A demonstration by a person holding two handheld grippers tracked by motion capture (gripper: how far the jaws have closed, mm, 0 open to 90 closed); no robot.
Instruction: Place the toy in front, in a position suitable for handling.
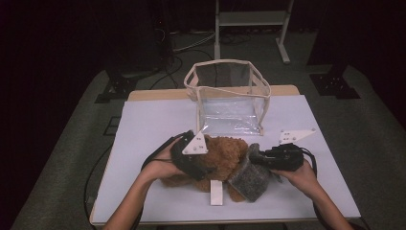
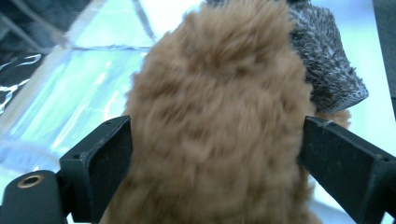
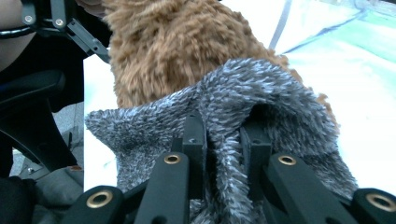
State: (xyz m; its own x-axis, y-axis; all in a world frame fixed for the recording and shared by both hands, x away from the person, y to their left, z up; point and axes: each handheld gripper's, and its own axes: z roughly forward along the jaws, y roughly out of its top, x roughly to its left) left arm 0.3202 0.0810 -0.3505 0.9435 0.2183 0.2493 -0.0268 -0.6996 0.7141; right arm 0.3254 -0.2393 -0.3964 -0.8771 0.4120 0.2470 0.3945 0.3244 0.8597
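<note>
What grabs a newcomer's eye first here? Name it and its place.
The fluffy brown plush toy at the table's near middle, with the left gripper straddling it, jaws wide on either side. The right gripper is shut on the grey fuzzy cloth draped at the toy's right. Behind them stands a clear plastic bag, mouth open.

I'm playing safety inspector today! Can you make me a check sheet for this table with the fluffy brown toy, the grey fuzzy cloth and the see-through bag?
Surface: white table top, flat, on a wooden table.
Job's things: brown plush toy lies near the front edge; grey fuzzy cloth lies against its right side; clear bag stands open behind them.
Clutter: small white strip in front of the toy.
Grippers: left gripper straddles the toy, jaws wide; right gripper pinches a fold of the cloth.
Cables: black cable hangs off the left edge.
Surroundings: grey floor, dark room, white frame behind.
</note>
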